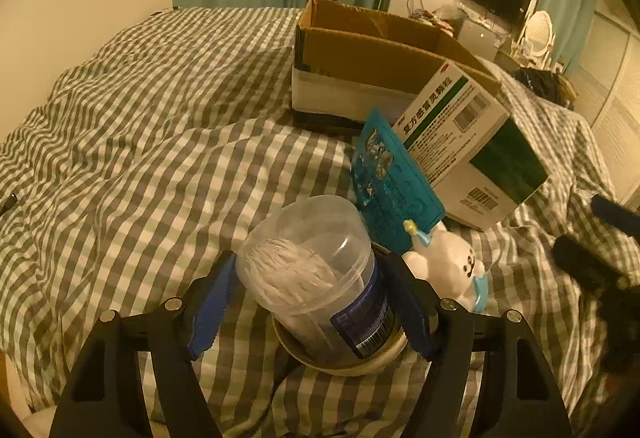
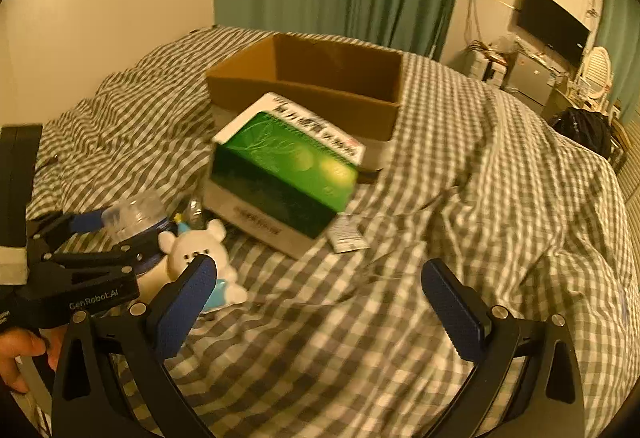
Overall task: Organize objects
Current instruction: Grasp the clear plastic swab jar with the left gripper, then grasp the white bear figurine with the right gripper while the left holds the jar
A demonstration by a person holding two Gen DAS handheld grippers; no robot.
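The left tool [image 1: 310, 298] was closed around a clear plastic jar [image 1: 316, 278] of cotton swabs, one blue pad [image 1: 210, 312] on each side of the jar's body. The jar was tilted, its lid end toward the camera's far side and its base over a small round dish [image 1: 344, 362] lying on the checked bedspread [image 1: 140, 125]. In the right wrist view the same tool [image 2: 120, 234] showed at the left edge, gripping the jar [image 2: 136, 215], with a person's hand [image 2: 18, 358] on its handle below.

The right tool [image 2: 320, 302] stood wide open over bare bedspread [image 2: 460, 197], holding nothing and touching nothing; its blue fingers [image 2: 452, 306] were well apart.

Just beside the jar lay a white bear toy [image 1: 444, 270] with a pale blue piece at its lower side. Behind the toy a teal blister card [image 1: 392, 181] leaned against a green and white medicine box [image 1: 472, 141], which rested on the bed, tilted, in front of an open cardboard box [image 1: 360, 53]. The cardboard box sat on the bed farther back, and its inside looked empty from the right wrist view. A small printed tag [image 2: 346, 236] lay on the bedspread just beside the medicine box [image 2: 284, 173].
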